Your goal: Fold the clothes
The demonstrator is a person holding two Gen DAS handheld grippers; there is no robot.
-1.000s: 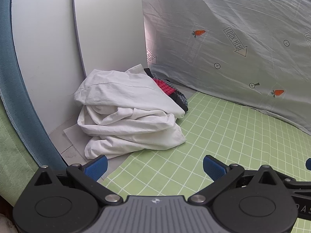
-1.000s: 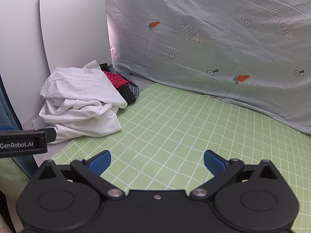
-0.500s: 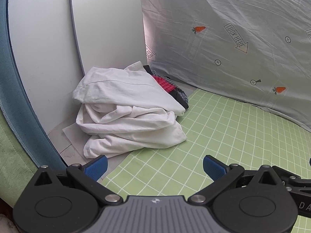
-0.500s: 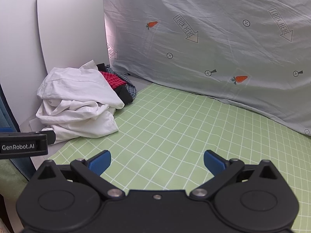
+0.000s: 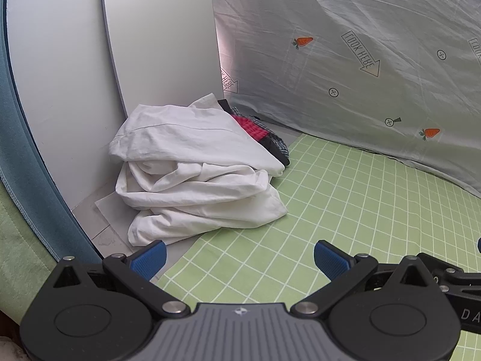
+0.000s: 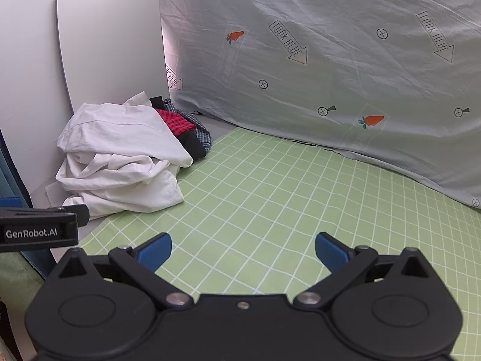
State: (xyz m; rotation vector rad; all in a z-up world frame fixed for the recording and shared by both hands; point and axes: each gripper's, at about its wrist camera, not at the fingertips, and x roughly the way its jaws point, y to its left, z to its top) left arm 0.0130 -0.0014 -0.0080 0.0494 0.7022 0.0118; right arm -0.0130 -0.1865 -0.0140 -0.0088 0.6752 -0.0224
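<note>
A crumpled white garment (image 5: 192, 174) lies in a heap at the left edge of the green checked mat (image 5: 345, 210), against the white board. Red checked and dark checked clothes (image 5: 258, 134) stick out behind it. The heap also shows in the right wrist view (image 6: 120, 162), with the red cloth (image 6: 176, 121) behind. My left gripper (image 5: 239, 257) is open and empty, a short way in front of the heap. My right gripper (image 6: 243, 251) is open and empty over the mat (image 6: 285, 198), right of the heap. The left gripper's body (image 6: 36, 230) shows at the right view's left edge.
A white rounded board (image 5: 162, 42) leans upright behind the heap. A grey sheet with carrot and arrow prints (image 5: 360, 60) hangs along the back. A blue-green cushion edge (image 5: 27, 180) borders the left side.
Both grippers have shifted slightly; the heap sits a little further left and lower in both views. Jaws stay open. The clothes have not moved.
</note>
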